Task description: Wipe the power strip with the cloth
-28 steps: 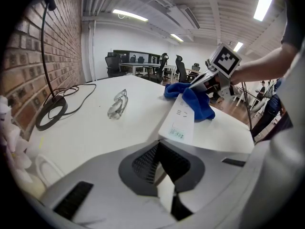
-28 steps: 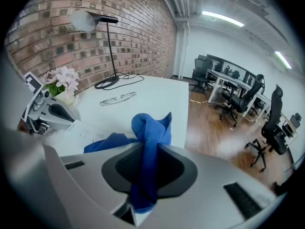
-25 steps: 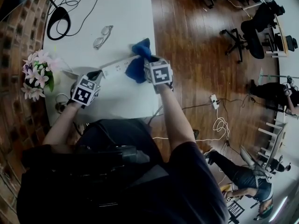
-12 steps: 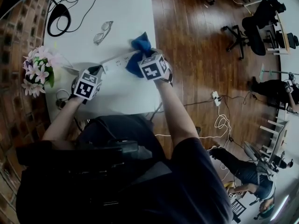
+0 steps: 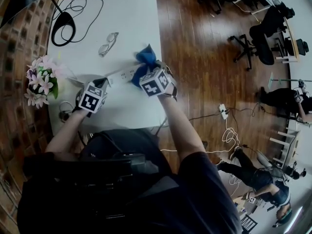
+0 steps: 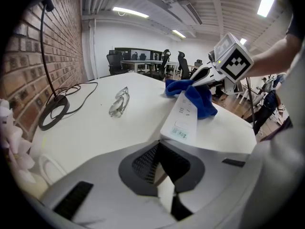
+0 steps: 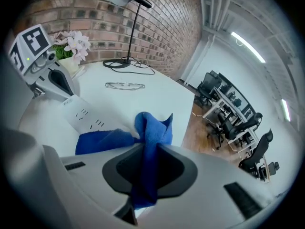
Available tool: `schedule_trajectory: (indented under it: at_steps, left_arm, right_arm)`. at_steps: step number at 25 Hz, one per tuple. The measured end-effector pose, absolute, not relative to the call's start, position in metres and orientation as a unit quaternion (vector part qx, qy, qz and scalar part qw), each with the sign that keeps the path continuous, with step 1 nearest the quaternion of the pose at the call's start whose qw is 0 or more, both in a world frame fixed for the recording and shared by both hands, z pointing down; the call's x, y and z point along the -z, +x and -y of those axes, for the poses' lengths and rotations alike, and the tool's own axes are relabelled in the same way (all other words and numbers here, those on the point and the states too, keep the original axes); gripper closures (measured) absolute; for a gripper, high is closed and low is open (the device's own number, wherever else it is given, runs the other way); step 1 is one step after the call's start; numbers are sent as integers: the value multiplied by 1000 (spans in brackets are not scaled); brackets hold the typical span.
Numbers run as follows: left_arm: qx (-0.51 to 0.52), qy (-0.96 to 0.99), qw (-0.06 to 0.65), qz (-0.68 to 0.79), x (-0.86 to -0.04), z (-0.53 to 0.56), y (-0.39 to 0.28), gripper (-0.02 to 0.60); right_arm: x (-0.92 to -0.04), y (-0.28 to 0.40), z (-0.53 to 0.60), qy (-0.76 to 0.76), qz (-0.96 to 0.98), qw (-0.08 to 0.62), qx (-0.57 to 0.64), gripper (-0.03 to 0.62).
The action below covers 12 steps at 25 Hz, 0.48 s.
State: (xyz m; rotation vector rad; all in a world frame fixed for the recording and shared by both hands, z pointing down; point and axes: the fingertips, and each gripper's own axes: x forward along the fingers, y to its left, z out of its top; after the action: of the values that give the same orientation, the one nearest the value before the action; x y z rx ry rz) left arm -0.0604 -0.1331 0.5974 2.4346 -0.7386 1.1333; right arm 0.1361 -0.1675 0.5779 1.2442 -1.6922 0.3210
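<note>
My left tongs point(image 6: 164, 178) are closed, jaws together, with their tips down at the near left end of the long white plastic power strip point(image 5: 122, 73), which lies slantwise on the near part of the white table top point(image 5: 126, 13); I cannot tell whether they pinch anything there. My right tongs point(image 7: 143, 175) grip the crumpled blue cloth point(image 7: 153, 125), their jaws having just been tightening on it, and the cloth drapes over the strip's far right end, touching it. A pair of clear glasses point(image 5: 107, 43) lies farther off, apart from the strip.
</note>
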Motion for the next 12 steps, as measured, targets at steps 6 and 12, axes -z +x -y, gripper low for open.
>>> schedule_trajectory:
  at_steps: [6, 12]
  left_arm:
    - [-398, 862, 167, 265, -597, 134, -60, 583]
    - [-397, 864, 154, 271, -598, 135, -61, 584]
  right_arm:
    - [-577, 134, 168, 511, 691, 501, -103, 545]
    - [-573, 134, 169, 526, 688, 491, -91, 545]
